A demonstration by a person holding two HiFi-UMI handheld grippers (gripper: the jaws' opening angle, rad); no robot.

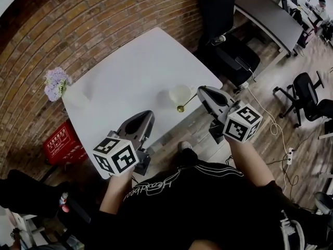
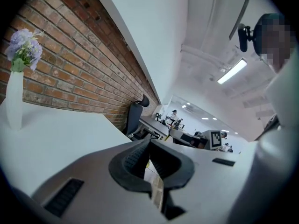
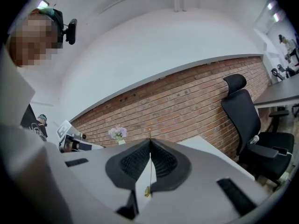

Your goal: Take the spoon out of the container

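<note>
A pale cup-like container (image 1: 179,94) stands near the front right edge of the white table (image 1: 130,72). My right gripper (image 1: 201,89) hovers just right of it, shut on the thin gold spoon (image 1: 182,107). The spoon's handle runs from the jaw tips down to its gold bowl, which shows just outside the cup's near rim. In the right gripper view the handle (image 3: 149,171) lies pinched between the dark pads. My left gripper (image 1: 148,116) is over the table's front edge, left of the cup, jaws shut with nothing between them (image 2: 149,143).
A white vase of purple flowers (image 1: 56,83) stands at the table's far left corner by the brick wall. A red crate (image 1: 63,142) sits on the floor to the left. A black office chair (image 1: 229,56) is beyond the table's right corner.
</note>
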